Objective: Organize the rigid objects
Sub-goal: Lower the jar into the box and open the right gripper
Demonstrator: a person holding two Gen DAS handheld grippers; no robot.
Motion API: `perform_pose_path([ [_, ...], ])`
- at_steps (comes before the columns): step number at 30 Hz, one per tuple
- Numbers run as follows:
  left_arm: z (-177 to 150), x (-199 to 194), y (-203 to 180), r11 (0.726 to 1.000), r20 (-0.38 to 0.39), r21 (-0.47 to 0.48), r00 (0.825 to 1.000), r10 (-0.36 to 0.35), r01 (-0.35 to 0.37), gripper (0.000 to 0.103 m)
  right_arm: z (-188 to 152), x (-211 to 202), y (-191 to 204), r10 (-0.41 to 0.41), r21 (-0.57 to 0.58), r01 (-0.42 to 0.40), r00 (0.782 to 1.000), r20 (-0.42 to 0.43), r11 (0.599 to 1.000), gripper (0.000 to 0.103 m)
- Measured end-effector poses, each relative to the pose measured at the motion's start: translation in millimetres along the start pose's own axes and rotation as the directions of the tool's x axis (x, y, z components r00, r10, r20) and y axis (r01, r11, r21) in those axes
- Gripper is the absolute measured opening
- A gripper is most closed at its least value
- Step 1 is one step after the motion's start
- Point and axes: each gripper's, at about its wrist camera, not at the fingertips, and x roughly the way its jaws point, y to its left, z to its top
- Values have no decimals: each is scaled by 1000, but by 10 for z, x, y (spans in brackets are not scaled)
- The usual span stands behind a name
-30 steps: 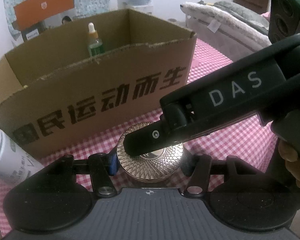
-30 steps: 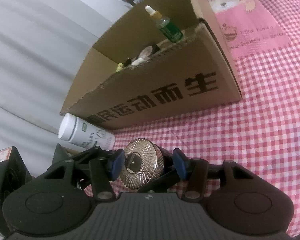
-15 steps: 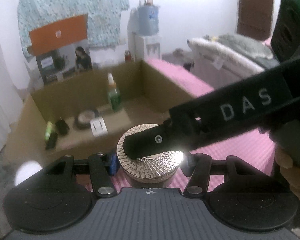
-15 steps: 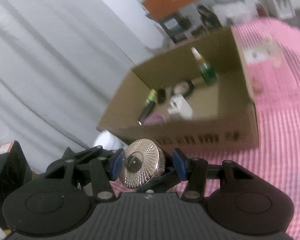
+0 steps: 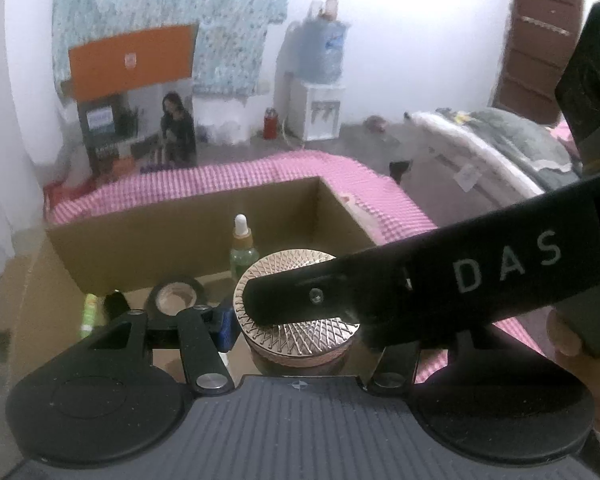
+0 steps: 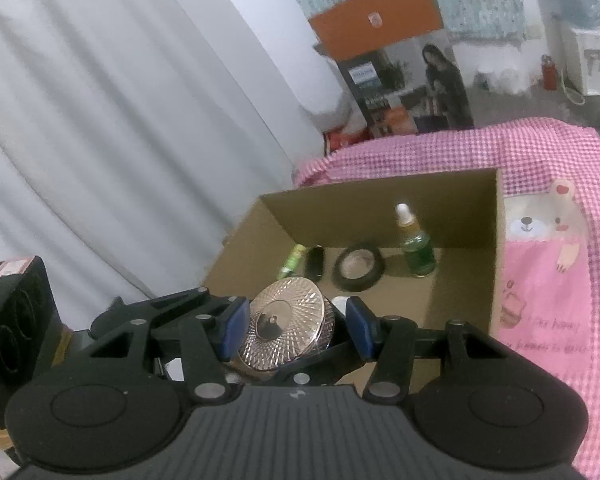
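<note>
Round jar (image 6: 286, 326) | clamped by left gripper (image 5: 300, 320) and right gripper (image 6: 294, 326) | pink checked cloth (image 6: 540, 152) | grey floor

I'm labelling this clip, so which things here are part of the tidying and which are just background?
Part of the job:
gold-lidded jar, clamped by left gripper and right gripper
cardboard box
dropper bottle inside

Just background:
water dispenser
checked cloth
white curtain
</note>
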Motion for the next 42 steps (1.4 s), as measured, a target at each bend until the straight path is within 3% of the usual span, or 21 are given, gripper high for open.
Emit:
perform_pose_path([
  [6,85,469,138,995,-89,-100,995,-37,28,56,236,357,-338,-36,13,38,992,-121,999,57],
  [12,140,720,210,988,-143,-152,989,-47,25,56,363,590,-431,-105,-49,97,977,-184,994,57],
  [20,188,847,343,946,-172,-322,982,-75,16,60,453,741,-478,-143,-101,125,970,-196,987,55],
  [24,208,843,366,932,-153,-361,984,-95,34,64,452,736,-512,-142,-97,126,975,-172,987,56],
  [31,237,731,286,942,-126,-335,989,-81,34,74,409,597,-496,-135,-93,124,983,-122,988,56],
  [36,230,466,177,961,-82,-274,994,-68,43,87,341,349,-408,-110,-79,104,991,-70,991,56],
  [41,158,76,30,982,-34,-172,996,-81,74,98,208,-64,-225,-77,-72,78,997,22,994,66],
  [42,134,-12,1,985,-25,-151,996,-85,80,98,162,-152,-175,-69,-69,72,997,42,995,71],
])
